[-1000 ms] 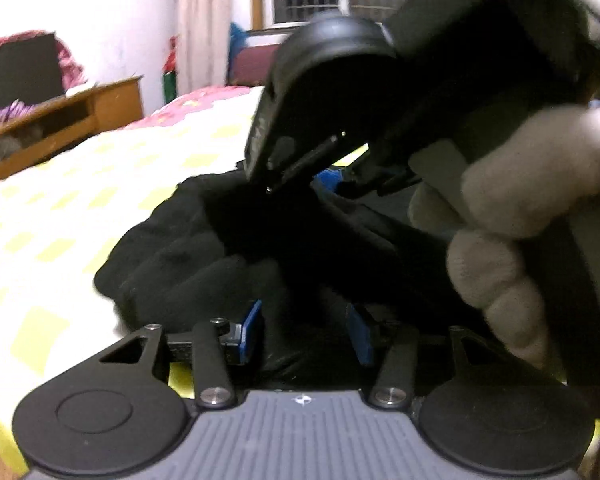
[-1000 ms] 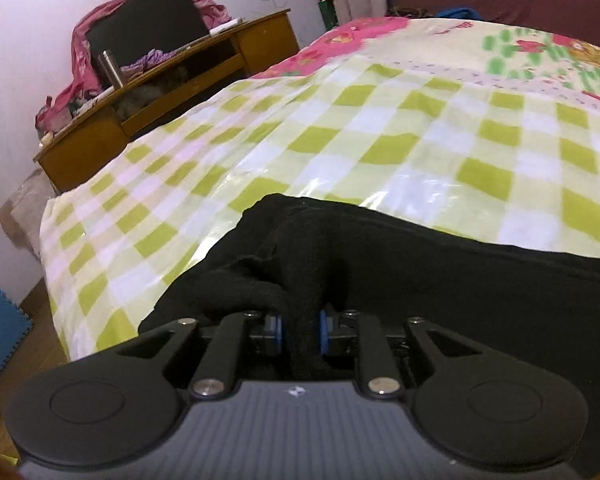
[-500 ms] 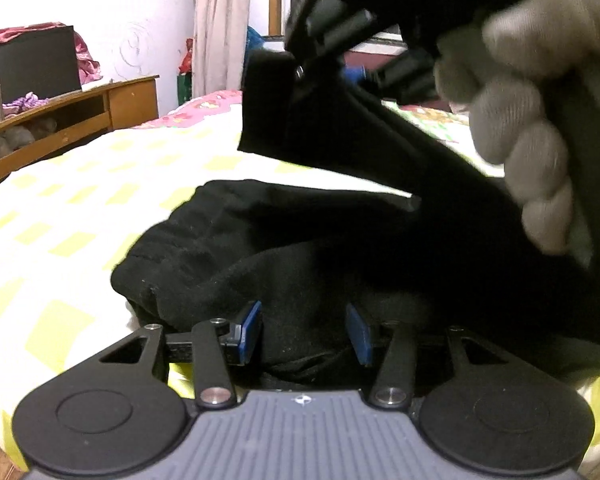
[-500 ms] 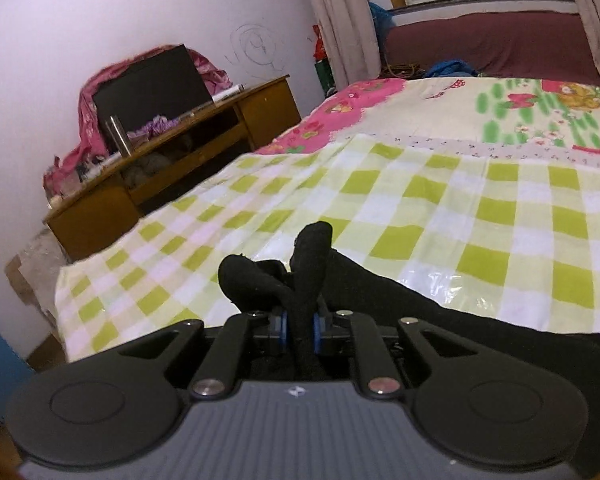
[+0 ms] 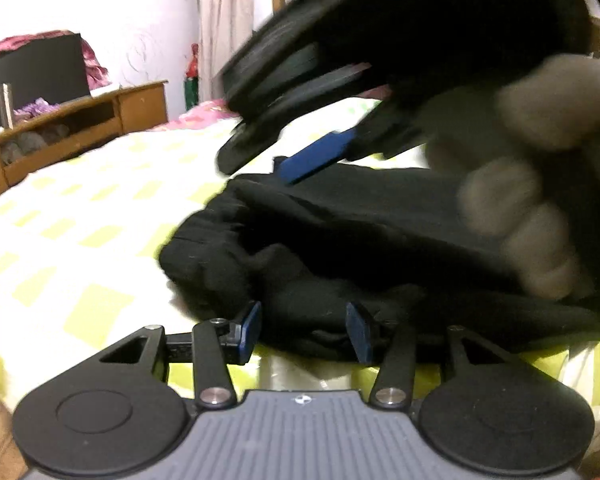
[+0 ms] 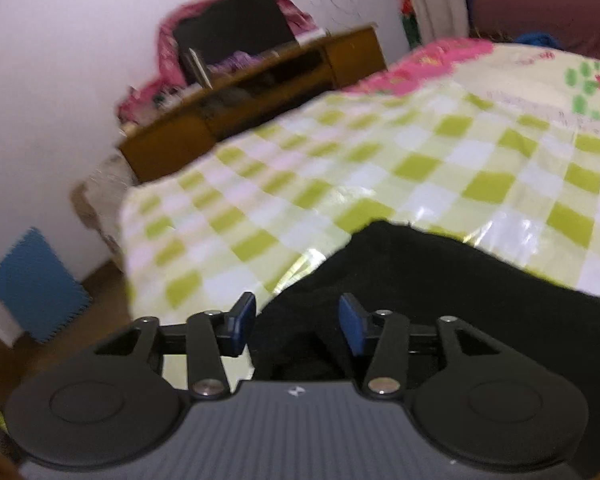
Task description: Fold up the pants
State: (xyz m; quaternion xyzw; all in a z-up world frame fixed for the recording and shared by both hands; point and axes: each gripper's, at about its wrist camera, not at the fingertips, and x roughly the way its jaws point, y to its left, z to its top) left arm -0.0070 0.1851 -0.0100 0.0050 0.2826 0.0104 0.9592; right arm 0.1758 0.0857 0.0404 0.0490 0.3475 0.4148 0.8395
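Black pants (image 5: 340, 232) lie bunched on a bed with a green-and-white checked sheet (image 6: 380, 168). My left gripper (image 5: 304, 330) sits low at the near edge of the heap, its blue pads closed on a thick wad of the cloth. My right gripper (image 5: 300, 168), held by a gloved hand (image 5: 540, 200), hovers blurred just above the pants in the left wrist view. In its own view the right gripper (image 6: 298, 320) has its jaws opening. The pants (image 6: 460, 300) lie below and between its pads, and neither pad presses on them.
A wooden desk (image 6: 260, 92) with a dark screen (image 6: 236, 36) and pink cloth stands against the white wall to the left of the bed. A blue foam mat (image 6: 36, 284) leans on the wall near the floor. The bed's left edge (image 6: 128, 240) drops off close to the pants.
The right gripper had a fold of black cloth pinched and lifted; its pads have now spread and the fold has dropped back onto the pants. The left gripper keeps its hold on the cloth.
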